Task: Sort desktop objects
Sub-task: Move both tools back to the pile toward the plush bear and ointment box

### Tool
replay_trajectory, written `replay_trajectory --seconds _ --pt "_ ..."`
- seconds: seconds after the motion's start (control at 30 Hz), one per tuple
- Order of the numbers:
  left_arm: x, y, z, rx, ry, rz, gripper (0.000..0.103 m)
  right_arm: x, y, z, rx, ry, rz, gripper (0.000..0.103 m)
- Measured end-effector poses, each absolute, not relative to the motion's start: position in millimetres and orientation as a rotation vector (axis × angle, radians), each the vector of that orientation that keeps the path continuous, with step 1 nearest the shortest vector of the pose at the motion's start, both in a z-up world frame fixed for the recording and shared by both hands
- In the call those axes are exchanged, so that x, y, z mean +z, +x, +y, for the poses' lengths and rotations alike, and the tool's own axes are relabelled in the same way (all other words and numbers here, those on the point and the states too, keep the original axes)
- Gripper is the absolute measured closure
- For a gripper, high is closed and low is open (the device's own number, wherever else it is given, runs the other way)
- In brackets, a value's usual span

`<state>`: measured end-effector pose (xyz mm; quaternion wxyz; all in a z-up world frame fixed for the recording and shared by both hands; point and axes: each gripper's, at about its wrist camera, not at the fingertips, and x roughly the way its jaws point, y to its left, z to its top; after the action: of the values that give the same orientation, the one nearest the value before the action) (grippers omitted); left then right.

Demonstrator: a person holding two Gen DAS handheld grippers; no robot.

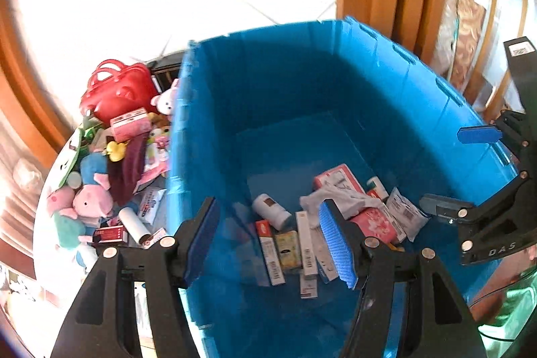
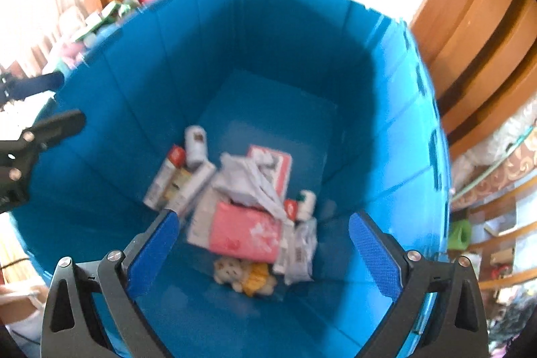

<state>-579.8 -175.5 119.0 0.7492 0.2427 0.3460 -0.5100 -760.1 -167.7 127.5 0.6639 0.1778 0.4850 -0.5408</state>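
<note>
Both units are held above a blue bin [image 1: 302, 83], pointing down into it. The left hand-held gripper [image 1: 268, 244] has its jaws apart with nothing between the pads; below and ahead of it on the bin floor lie a white bottle [image 1: 272, 211], several long narrow boxes [image 1: 270, 254] side by side, and a crumpled white wrapper [image 1: 335, 200] over a red-and-white box [image 1: 339, 178]. The right hand-held gripper [image 2: 263, 244] stands with its jaws spread wide and empty; directly between and below its fingers lie a pink packet [image 2: 245, 232] and a small plush toy [image 2: 246, 279], both resting on the bin floor. To the left of the left unit, outside the bin wall, a table [image 1: 47, 183] carries unsorted items: a red handbag [image 1: 117, 89], pink plush pigs [image 1: 90, 202] and a white roll [image 1: 134, 223].
</note>
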Motion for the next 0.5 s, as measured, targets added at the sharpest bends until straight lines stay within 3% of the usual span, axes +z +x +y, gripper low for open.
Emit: replay_trajectory --seconds 0.3,0.5 --pt "135.2 -515.7 -95.5 -1.05 0.431 0.645 0.042 156.1 -662.0 -131.3 -1.163 0.295 0.891 0.0" --pt "110.0 -446.7 -32.3 -0.97 0.428 0.647 0.042 164.5 -586.1 -109.2 -1.113 0.233 0.745 0.0"
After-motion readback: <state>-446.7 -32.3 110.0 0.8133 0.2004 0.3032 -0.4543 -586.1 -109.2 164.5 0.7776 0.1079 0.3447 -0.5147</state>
